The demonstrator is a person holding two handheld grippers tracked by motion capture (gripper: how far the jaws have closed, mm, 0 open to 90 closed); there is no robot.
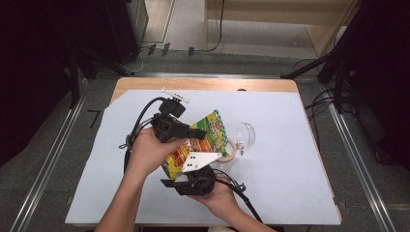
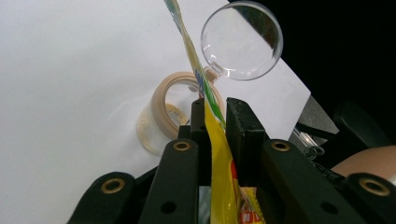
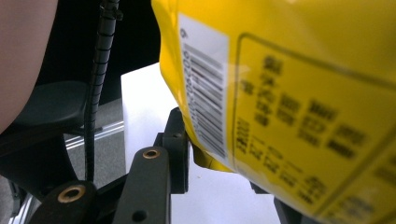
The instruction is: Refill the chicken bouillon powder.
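Both grippers on yellow snack bag (open jar beside)

The snack bag hangs above the table, between the left gripper behind it and the right gripper in front. In the left gripper view the bag's edge stands between the jaws. Just beyond them the jar stands on the table, its lid hinged open to its right.
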